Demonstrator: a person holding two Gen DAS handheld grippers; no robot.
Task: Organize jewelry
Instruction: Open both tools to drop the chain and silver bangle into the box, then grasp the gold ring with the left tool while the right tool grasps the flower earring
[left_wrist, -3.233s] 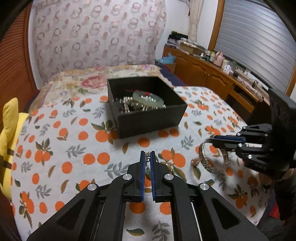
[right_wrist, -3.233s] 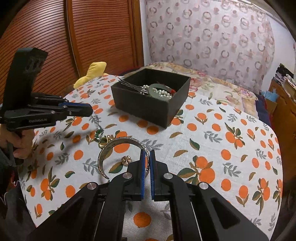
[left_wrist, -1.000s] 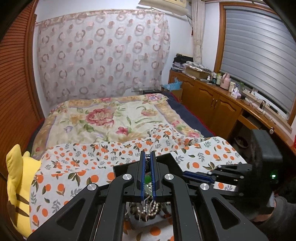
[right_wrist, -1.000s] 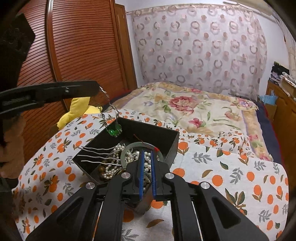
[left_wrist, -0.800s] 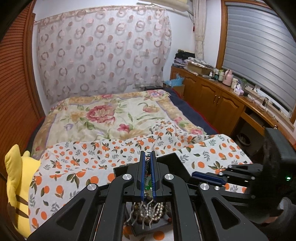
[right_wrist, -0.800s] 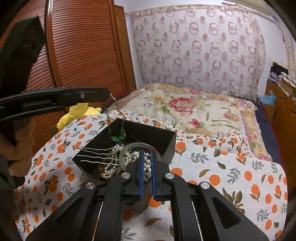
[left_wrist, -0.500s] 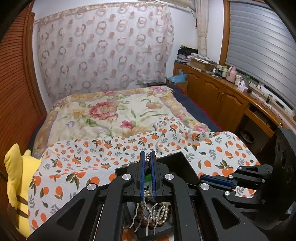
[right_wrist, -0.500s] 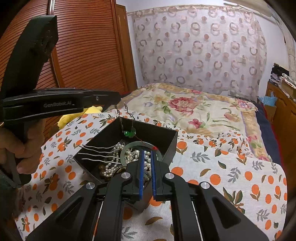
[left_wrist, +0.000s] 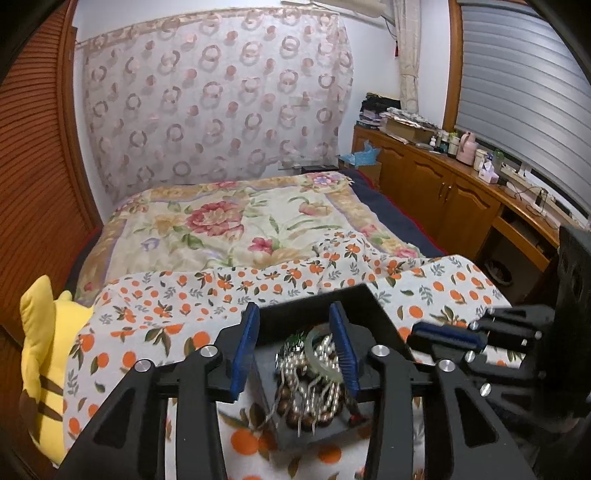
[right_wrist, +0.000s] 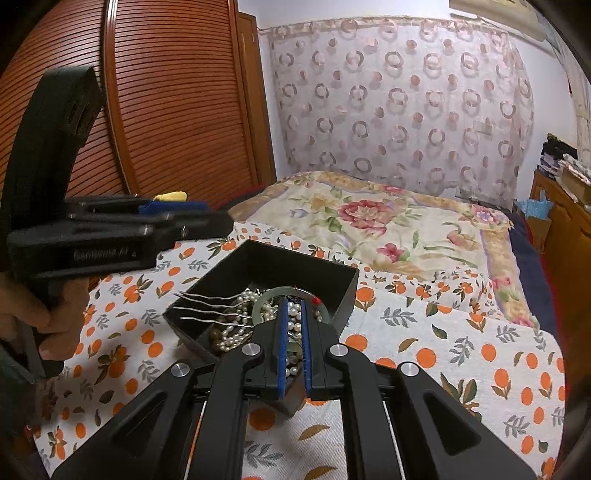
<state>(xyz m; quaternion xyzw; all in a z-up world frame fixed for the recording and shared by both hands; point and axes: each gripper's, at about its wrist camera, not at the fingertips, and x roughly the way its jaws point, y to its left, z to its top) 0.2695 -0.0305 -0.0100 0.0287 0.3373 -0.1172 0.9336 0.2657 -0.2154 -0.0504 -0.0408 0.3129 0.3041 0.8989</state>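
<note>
A black open box (left_wrist: 373, 306) (right_wrist: 343, 284) stands on the orange-print cloth. It holds pearl strands (left_wrist: 321, 391) (right_wrist: 236, 328), a pale green bangle (left_wrist: 314, 354) (right_wrist: 288, 293), silver hair pins (right_wrist: 207, 306) and a green-pendant necklace (left_wrist: 291, 343). My left gripper (left_wrist: 295, 347) is open and empty above the box, its jaws wide apart. My right gripper (right_wrist: 292, 343) is slightly open over the box's near corner, nothing between its jaws. The left gripper (right_wrist: 192, 218) also shows in the right wrist view, left of the box.
The orange-print cloth (right_wrist: 461, 354) covers the bed's near end; a floral bedspread (left_wrist: 229, 225) lies beyond. A yellow plush toy (left_wrist: 44, 354) sits at the left edge. Wooden cabinets (left_wrist: 443, 192) run along the right. A slatted wooden wardrobe door (right_wrist: 166, 110) stands at the left.
My left gripper has opened wide and let go of the green-pendant necklace, which now lies in the box. My right gripper has opened a little.
</note>
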